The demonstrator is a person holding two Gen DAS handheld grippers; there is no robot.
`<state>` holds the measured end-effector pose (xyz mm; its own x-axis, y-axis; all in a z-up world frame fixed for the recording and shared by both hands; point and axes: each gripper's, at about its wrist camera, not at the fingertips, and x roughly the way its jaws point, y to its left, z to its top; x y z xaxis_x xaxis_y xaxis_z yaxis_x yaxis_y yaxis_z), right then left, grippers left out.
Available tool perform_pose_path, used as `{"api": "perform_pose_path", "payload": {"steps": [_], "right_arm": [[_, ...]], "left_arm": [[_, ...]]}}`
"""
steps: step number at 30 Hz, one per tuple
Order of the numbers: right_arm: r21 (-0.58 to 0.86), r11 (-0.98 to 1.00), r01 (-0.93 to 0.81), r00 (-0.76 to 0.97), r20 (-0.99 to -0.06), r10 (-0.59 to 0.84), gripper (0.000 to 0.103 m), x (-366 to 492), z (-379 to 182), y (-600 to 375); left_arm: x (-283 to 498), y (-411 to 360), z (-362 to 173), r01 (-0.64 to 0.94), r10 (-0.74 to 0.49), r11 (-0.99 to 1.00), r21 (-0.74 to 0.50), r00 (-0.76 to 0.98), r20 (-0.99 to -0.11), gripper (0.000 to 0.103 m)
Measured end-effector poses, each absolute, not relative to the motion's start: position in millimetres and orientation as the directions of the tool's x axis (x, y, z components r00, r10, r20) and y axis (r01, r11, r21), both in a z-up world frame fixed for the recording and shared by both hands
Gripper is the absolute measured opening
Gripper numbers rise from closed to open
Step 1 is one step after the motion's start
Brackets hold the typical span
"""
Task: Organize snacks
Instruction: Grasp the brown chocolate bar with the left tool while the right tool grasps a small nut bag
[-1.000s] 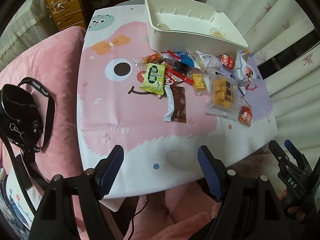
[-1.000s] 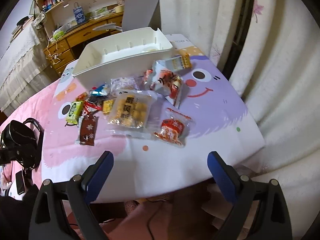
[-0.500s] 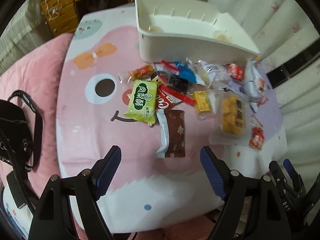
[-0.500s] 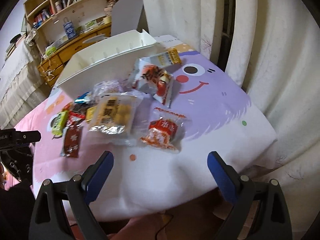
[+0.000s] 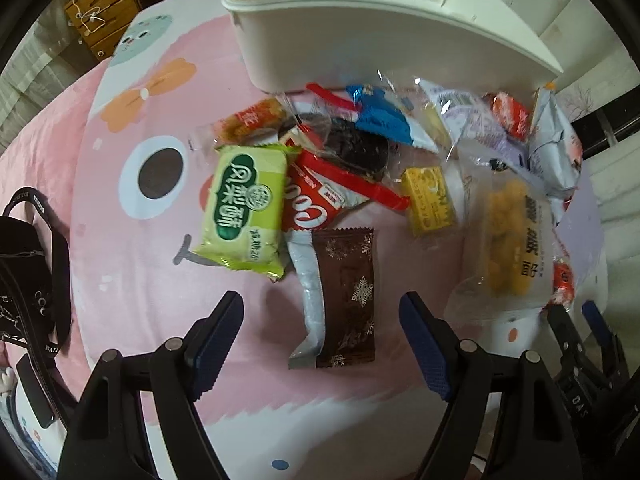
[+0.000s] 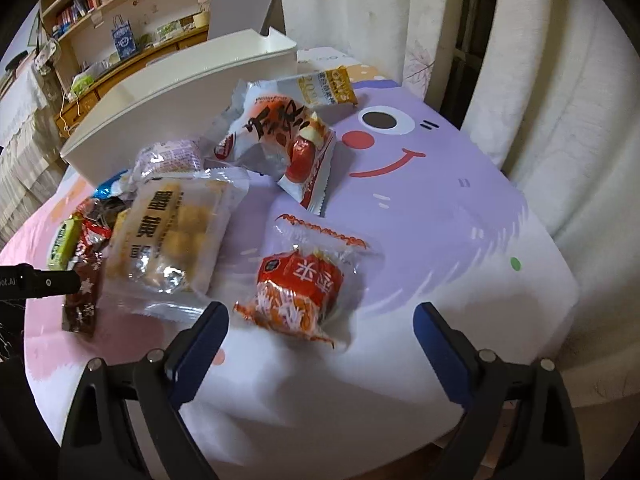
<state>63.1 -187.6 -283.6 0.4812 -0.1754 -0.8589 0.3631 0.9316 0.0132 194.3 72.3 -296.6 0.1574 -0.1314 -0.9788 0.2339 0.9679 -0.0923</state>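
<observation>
A pile of wrapped snacks lies on the cartoon tablecloth in front of a white plastic bin (image 5: 360, 32). My left gripper (image 5: 322, 344) is open and empty, with the brown snowflake bar (image 5: 344, 292) between its fingers, low over the cloth. A green pastry pack (image 5: 244, 208) and a red pack (image 5: 312, 200) lie just beyond. My right gripper (image 6: 320, 348) is open and empty, just short of an orange-red snack pack (image 6: 300, 284). A large clear pack of yellow puffs (image 6: 172, 236) lies to its left. The bin (image 6: 180, 92) stands behind.
A black bag (image 5: 24, 280) lies on the pink cushion left of the table. Curtains (image 6: 560, 80) hang close on the right. A desk and shelves (image 6: 120, 40) stand behind the bin. The right gripper's tips (image 5: 580, 340) show at the left view's lower right.
Both grippers have moved forward and down toward the snacks. The left one now frames the brown bar; the right one has closed in on the orange-red pack. Both stay open.
</observation>
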Motion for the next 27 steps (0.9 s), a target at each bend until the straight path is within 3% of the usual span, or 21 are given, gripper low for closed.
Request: {"api": "perform_pose_path", "payload": {"steps": [8, 15, 20, 25, 27], "right_arm": [[0.002, 0.942, 0.336, 0.462, -0.872, -0.163, 0.082, 84, -293, -189], [0.001, 0.946, 0.324, 0.463, -0.872, -0.158, 0.077, 95, -295, -188], [0.037, 0.934, 0.355, 0.454, -0.88, -0.138, 0.077, 101, -297, -196], [0.068, 0.921, 0.385, 0.442, -0.889, -0.119, 0.077, 108, -298, -203], [0.103, 0.911, 0.399, 0.437, -0.895, -0.09, 0.072, 109, -299, -206]], "left_arm": [[198, 65, -312, 0.241, -0.142, 0.964, -0.113, 0.107, -0.984, 0.073], [199, 64, -315, 0.259, -0.147, 0.959, -0.11, 0.126, -0.981, 0.056], [208, 66, -311, 0.259, -0.122, 0.962, -0.082, 0.141, -0.983, 0.034], [214, 75, -312, 0.248, -0.139, 0.964, -0.102, 0.138, -0.981, 0.026], [215, 77, -312, 0.244, -0.146, 0.964, -0.109, 0.139, -0.98, 0.024]]}}
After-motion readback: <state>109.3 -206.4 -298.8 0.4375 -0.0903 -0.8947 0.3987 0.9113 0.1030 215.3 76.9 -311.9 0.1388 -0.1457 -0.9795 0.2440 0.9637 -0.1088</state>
